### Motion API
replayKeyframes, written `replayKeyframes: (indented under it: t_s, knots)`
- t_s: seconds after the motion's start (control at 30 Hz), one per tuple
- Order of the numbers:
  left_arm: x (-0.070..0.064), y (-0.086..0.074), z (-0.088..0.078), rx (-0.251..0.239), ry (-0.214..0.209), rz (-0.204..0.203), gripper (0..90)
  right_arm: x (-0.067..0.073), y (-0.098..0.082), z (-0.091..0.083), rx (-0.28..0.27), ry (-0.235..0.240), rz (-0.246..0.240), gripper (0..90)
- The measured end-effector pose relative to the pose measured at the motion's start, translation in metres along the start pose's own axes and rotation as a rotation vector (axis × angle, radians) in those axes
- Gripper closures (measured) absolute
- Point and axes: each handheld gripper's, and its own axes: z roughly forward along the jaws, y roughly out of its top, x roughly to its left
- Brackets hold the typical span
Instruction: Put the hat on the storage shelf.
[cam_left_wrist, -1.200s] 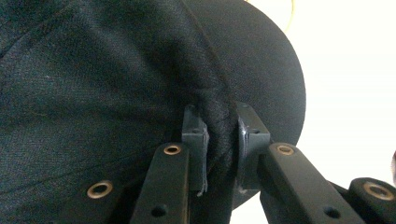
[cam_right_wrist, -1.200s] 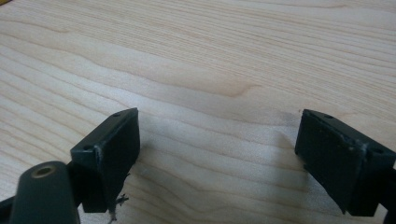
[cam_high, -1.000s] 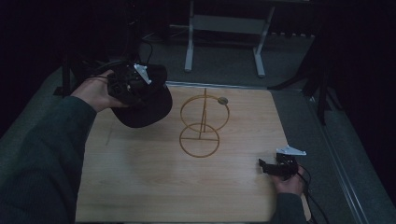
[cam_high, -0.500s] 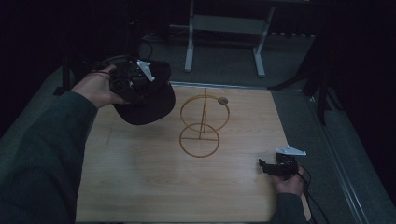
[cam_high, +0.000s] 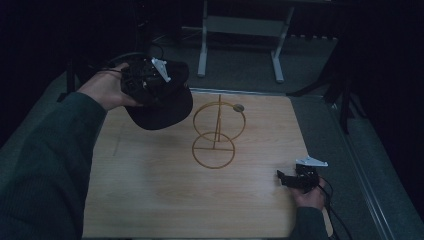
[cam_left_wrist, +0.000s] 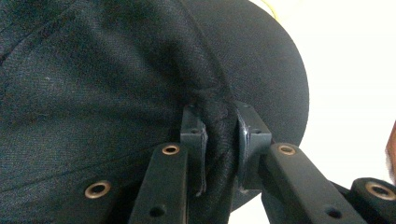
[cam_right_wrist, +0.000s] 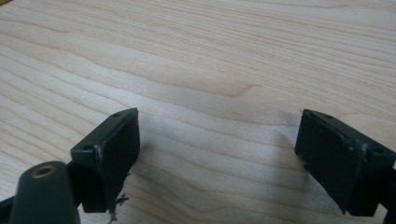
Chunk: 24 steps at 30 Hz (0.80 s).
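Left tongs (cam_high: 165, 82) pinch a fold of the black fabric baseball cap (cam_high: 162, 102) — cap held in the air over the far-left part of the light wooden worktop (cam_high: 150, 190). Centre: gold wire stand of two rings on a post (cam_high: 217, 132), just right of the cap, apart from it. Right tongs (cam_high: 287, 180) near the front-right edge — jaws spread wide, nothing between them.

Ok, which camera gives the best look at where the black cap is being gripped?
The left gripper view: it shows the left gripper with its fingers pinching a fold of the black cap up close. The high view shows the cap lifted beside the wire stand, the grip itself hidden. The right gripper view looks at bare tabletop.
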Motion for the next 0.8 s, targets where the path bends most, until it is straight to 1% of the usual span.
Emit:
replayKeyframes:
  t_s: [0.17,0.3,0.43,0.6,0.8]
  knots:
    - [0.0,0.005,-0.003,-0.001,-0.001,0.01,75.8,0.0,0.0,0.0,0.0,0.0,0.0,14.0]
    - [-0.002,0.012,-0.004,-0.011,-0.006,0.016,75.8,0.0,0.0,0.0,-0.001,0.0,-0.004,14.0]
    - [-0.003,0.018,-0.004,-0.01,-0.007,0.029,75.7,0.0,0.0,0.0,-0.001,0.0,-0.004,14.0]
    - [-0.004,0.026,-0.006,-0.013,-0.011,0.032,75.5,0.0,0.0,0.0,-0.001,0.0,-0.004,14.0]
    - [-0.007,0.036,-0.008,-0.025,-0.015,0.056,75.0,0.0,0.0,0.0,0.0,0.0,-0.004,14.0]
